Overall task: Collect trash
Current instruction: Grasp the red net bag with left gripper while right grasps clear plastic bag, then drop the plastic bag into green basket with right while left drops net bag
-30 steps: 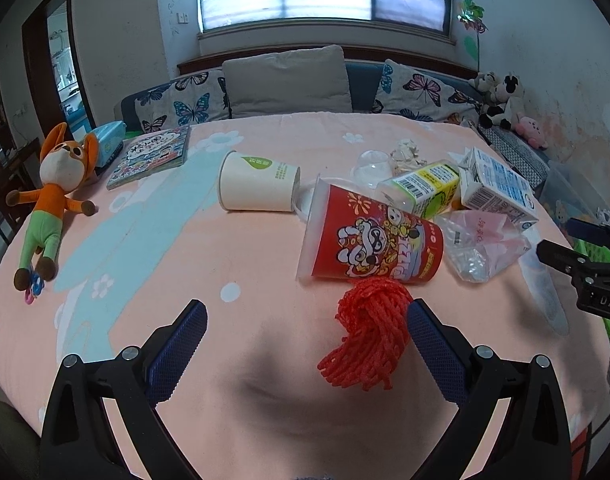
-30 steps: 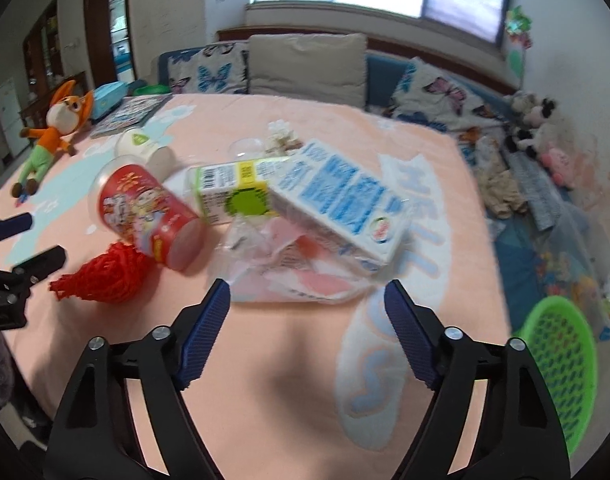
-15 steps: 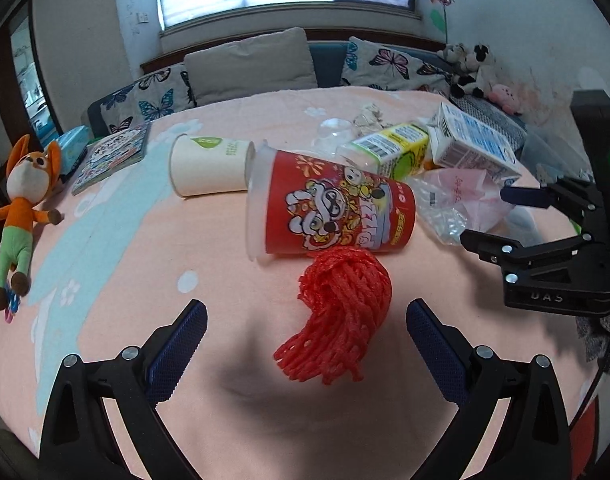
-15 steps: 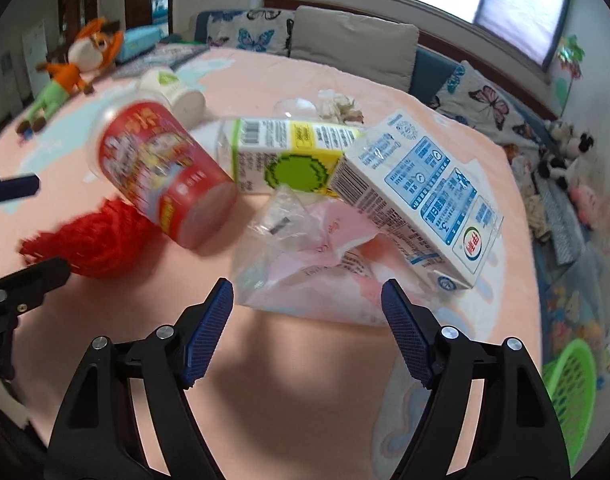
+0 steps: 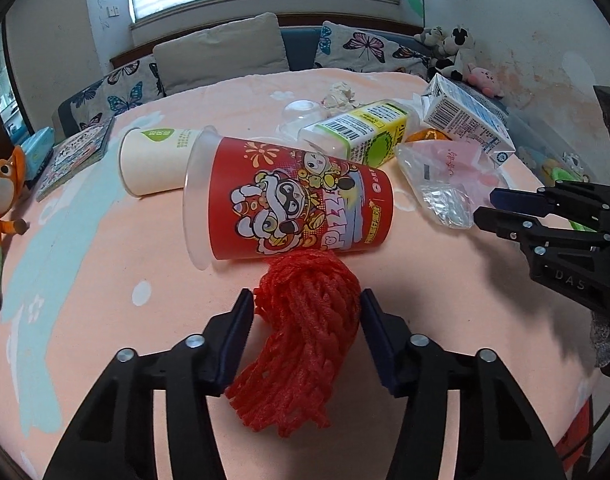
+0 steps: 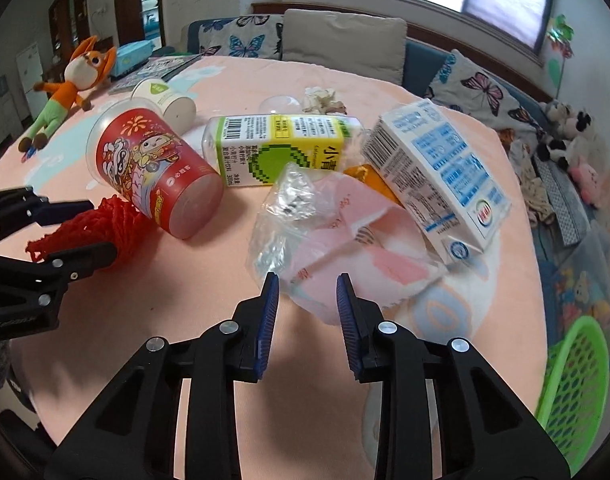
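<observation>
A red foam net (image 5: 305,332) lies on the pink cloth between the jaws of my left gripper (image 5: 305,316), whose pads touch its sides. It also shows in the right wrist view (image 6: 105,224). Behind it lies a red printed cup (image 5: 293,208) on its side. My right gripper (image 6: 307,300) is half closed around the near edge of a clear and pink plastic bag (image 6: 337,248), pads not pressing it. A green juice carton (image 6: 281,148) and a blue milk carton (image 6: 437,172) lie behind the bag.
A white paper cup (image 5: 157,160), a clear lid (image 5: 301,114) and crumpled tissue (image 5: 339,94) lie farther back. A fox toy (image 6: 69,88) and book (image 5: 77,156) sit at the left. A green basket (image 6: 577,396) stands off the right edge.
Both grippers moved forward and narrowed. The left jaws came in around the red net; the right jaws came in around the bag's near edge.
</observation>
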A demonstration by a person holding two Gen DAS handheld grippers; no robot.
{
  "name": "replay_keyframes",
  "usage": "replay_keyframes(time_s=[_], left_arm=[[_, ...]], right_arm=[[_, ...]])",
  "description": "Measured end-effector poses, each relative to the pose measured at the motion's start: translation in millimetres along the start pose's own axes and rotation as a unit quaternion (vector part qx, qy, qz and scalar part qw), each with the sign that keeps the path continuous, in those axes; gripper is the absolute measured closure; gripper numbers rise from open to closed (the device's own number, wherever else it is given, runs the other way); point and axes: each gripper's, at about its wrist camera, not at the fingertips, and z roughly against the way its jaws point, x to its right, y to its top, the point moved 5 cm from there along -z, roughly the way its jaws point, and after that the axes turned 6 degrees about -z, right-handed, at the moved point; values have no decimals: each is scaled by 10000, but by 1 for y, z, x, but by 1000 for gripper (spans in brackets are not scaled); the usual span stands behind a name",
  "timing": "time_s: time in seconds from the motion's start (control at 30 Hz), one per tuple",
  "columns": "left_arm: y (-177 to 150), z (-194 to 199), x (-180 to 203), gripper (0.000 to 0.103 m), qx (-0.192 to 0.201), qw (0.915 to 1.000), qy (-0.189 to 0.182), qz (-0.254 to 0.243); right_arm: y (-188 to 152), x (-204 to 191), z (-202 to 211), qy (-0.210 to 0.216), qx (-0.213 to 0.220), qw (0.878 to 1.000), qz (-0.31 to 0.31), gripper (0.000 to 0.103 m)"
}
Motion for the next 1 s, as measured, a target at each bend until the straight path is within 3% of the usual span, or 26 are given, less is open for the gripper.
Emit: replay_keyframes(time_s=[0.07, 0.1, 0.13, 0.2, 0.4, 0.57, 0.6, 0.7, 0.83, 0.97, 1.0], left_arm=[[-1, -1, 0, 60, -17, 10000, -54, 10], [-1, -1, 1, 62, -17, 10000, -97, 12], [-1, 0, 1, 62, -8, 9999, -111, 10], [-1, 1, 0, 62, 13, 9999, -119, 16], [-3, 1, -5, 62, -46, 9993, -354, 128], [-8, -4, -6, 54, -116, 9989, -426, 187], [-8, -5, -6, 54, -125, 9987, -449, 207], [-8, -7, -8, 54, -150, 9983, -506, 252], [-7, -8, -10, 58, -183, 9977, -599, 250], [-8, -6, -14, 70, -168, 9972, -668, 277], [-8, -4, -14, 77, -155, 9969, -709, 294]], right_arm=[[-1, 3, 3, 117, 3, 9999, -117, 71], [-2, 4, 5, 133, 7, 9998, -157, 64], [-2, 7, 6, 138, 18, 9996, -226, 45], [-4, 12, 10, 100, 88, 9995, -302, 27], [-9, 12, 5, -373, 109, 9988, 310, 24], [0, 0, -13, -827, 236, 9907, 1057, 24], [1, -2, -18, -883, 226, 9888, 1184, 27], [3, -6, -33, -971, 171, 9851, 1413, 63], [2, -4, -27, -588, 171, 9931, 999, 84], [3, -10, 5, 87, 321, 9980, 543, 90], [4, -13, 13, 226, 352, 9981, 457, 91]])
